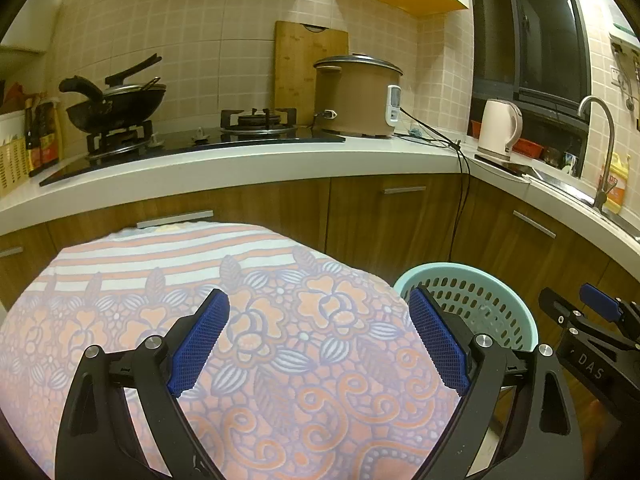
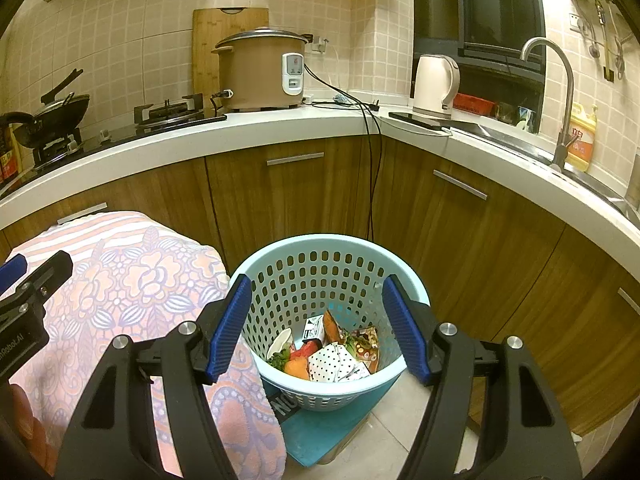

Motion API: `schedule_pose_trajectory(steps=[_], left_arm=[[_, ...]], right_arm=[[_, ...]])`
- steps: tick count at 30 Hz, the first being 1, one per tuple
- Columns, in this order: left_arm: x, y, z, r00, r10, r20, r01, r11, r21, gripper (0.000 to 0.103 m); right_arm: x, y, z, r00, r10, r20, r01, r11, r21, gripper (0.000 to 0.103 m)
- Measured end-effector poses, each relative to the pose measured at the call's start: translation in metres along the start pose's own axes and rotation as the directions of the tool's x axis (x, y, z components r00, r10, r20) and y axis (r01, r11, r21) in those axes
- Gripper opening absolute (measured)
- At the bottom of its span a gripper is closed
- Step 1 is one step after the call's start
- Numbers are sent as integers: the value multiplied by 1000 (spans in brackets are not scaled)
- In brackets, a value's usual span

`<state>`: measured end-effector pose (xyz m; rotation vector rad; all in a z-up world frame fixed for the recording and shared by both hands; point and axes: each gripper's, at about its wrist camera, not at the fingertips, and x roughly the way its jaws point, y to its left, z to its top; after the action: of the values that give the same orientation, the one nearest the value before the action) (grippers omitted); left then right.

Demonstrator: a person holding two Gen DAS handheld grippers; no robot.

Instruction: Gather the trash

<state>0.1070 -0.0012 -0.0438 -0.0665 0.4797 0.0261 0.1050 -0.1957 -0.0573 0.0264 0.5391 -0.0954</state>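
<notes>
A pale blue perforated basket (image 2: 328, 264) stands on the floor by the cabinets. Inside it lies trash (image 2: 332, 348): wrappers, a dotted paper, a white cup and orange scraps. My right gripper (image 2: 316, 328) hangs open above the basket's near rim, nothing between its blue pads. My left gripper (image 1: 320, 340) is open over a flowered cloth (image 1: 256, 320) that covers a low surface, with nothing between its pads. The basket (image 1: 472, 292) shows to the right of the left gripper, and the right gripper's finger (image 1: 600, 308) shows at the far right edge.
Wooden cabinets (image 2: 460, 232) under a white counter (image 2: 280, 132) wrap around the corner. On the counter stand a rice cooker (image 2: 260, 72), a kettle (image 2: 436, 84), a stove with a wok (image 1: 116, 100), and a sink tap (image 2: 560, 100). Cords (image 2: 370, 168) hang down. A blue mat (image 2: 320, 432) lies under the basket.
</notes>
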Motion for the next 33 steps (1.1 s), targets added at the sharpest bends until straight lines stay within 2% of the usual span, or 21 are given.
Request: schedule_pose_trajectory(steps=[28,33], left_arm=[[0,2,0,1000,11,-1,-11,1000,2,89],[-2,1,1,1000,16,22,-16,1000,12,89]], right_arm=[[-3,2,-2,1000,-6,2,6,1000,5,66],[-4,3,-3,1000,-7,0,7,1000,5,66]])
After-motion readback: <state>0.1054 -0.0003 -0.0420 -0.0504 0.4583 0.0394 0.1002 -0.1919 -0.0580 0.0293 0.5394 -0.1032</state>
